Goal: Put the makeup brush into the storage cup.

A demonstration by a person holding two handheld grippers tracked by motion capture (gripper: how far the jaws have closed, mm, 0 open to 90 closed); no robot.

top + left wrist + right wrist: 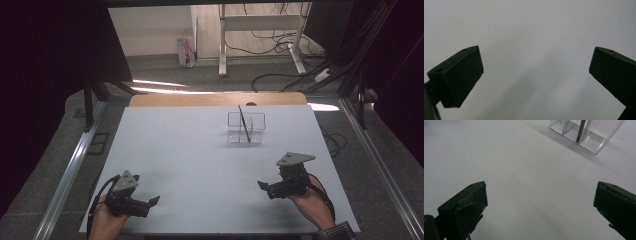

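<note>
A clear plastic holder (245,128) with compartments stands on the white table (200,165), right of centre toward the back. A thin dark pen (244,123) leans upright inside it. In the right gripper view the holder (596,140) sits at the top right with the pen (581,131) in it. My left gripper (154,202) rests near the front left edge, open and empty; its jaws stand wide apart (536,72). My right gripper (262,187) lies near the front right, open and empty (540,205), well short of the holder.
A wooden strip (215,99) borders the table's far edge. Metal frame rails (75,165) run along both sides. Beyond are desk legs (223,45), floor cables (280,75) and a small carton (185,52).
</note>
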